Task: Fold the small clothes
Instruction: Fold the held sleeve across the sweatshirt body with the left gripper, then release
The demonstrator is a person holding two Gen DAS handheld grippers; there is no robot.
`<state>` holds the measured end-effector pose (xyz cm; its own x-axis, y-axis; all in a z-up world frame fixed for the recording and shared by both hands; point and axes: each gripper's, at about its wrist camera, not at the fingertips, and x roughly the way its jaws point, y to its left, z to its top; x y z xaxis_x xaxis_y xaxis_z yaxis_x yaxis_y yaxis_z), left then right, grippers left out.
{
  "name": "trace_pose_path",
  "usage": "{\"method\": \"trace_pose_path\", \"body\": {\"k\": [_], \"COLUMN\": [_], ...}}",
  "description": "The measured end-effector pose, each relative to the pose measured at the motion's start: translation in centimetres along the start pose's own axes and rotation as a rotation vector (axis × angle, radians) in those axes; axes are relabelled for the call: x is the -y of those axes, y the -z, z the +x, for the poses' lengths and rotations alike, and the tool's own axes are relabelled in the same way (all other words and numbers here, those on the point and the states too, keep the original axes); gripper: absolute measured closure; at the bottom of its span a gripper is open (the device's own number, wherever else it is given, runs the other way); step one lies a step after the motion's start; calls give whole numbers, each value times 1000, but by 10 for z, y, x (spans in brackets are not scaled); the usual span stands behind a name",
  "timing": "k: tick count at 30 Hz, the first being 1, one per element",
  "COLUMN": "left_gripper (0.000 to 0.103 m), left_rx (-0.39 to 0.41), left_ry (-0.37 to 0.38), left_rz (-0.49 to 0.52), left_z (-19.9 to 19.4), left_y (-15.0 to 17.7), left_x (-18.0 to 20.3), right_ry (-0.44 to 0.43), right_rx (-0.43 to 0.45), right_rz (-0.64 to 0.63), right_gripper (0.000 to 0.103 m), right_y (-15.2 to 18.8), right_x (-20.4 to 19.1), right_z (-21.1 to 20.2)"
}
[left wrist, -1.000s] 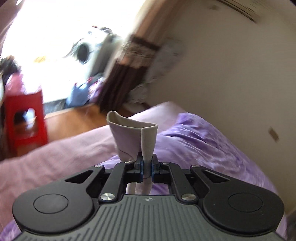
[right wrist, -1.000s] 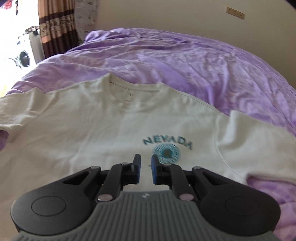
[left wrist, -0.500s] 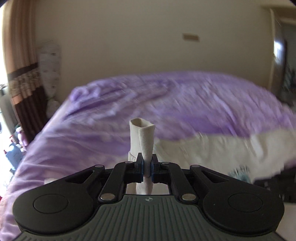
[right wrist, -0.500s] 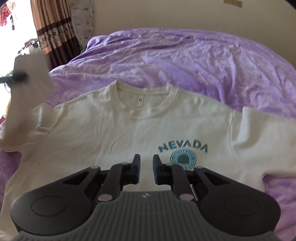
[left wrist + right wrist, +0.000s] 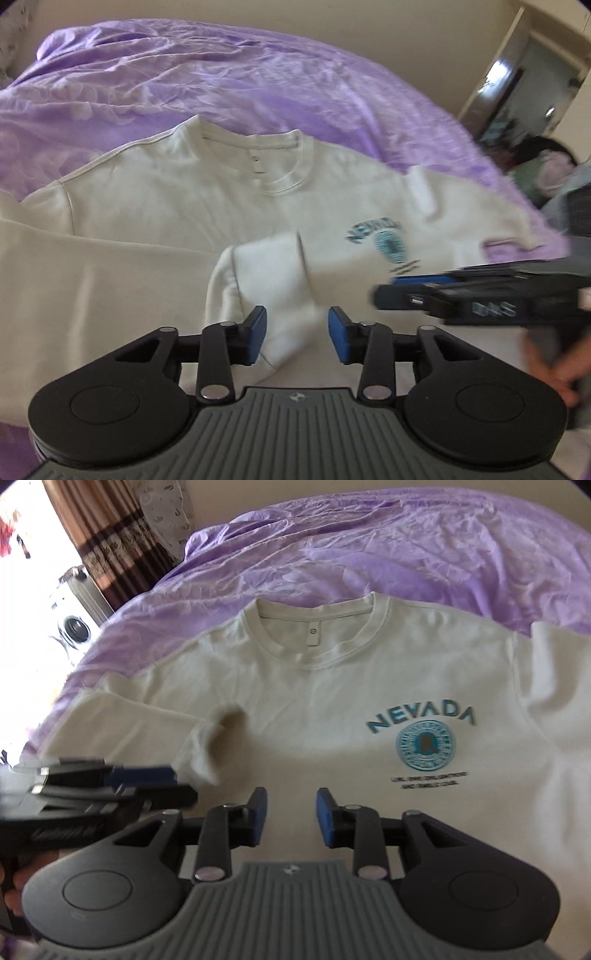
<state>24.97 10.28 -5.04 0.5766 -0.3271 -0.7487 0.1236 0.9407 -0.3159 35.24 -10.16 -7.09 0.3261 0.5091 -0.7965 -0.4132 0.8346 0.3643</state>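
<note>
A cream T-shirt (image 5: 166, 192) (image 5: 332, 686) with a blue NEVADA print lies face up on the purple bedspread (image 5: 221, 74). Its left sleeve (image 5: 266, 280) is folded in over the chest, seen as a rumpled flap (image 5: 207, 746) in the right wrist view. My left gripper (image 5: 297, 332) hovers over that sleeve, its jaws opening; the cloth lies between them, but the pads do not press on it. My right gripper (image 5: 289, 812) hangs above the shirt's lower front, its jaws also opening with nothing between them. Each gripper shows in the other's view, left (image 5: 147, 779) and right (image 5: 406, 291).
The bedspread (image 5: 369, 546) runs on behind the collar to a beige wall. A brown curtain (image 5: 107, 542) and a washing machine (image 5: 75, 627) stand far left. An open doorway (image 5: 517, 92) is at the right. A person's hand (image 5: 561, 365) grips the right tool.
My left gripper swung from the window side over the shirt with the sleeve pinched in it, then opened and let the sleeve drop onto the chest. My right gripper's jaws spread wider.
</note>
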Motion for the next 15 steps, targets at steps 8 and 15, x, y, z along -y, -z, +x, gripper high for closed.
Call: {"method": "trace_pose_path", "body": {"k": [8,15], "left_gripper": [53,53], "left_rx": [83,82], "left_ry": [-242,-358], "left_rz": [-22,-108], "left_z": [-65,-92], "left_y": [-17,-15], "left_x": [-45,-93], "right_ry": [-160,-237], "right_rx": [-48,-97], "right_rz": [179,243], "right_gripper": [69,77], "right_y": [-17,-17], "right_x": [9,6], "right_z": [29,61]}}
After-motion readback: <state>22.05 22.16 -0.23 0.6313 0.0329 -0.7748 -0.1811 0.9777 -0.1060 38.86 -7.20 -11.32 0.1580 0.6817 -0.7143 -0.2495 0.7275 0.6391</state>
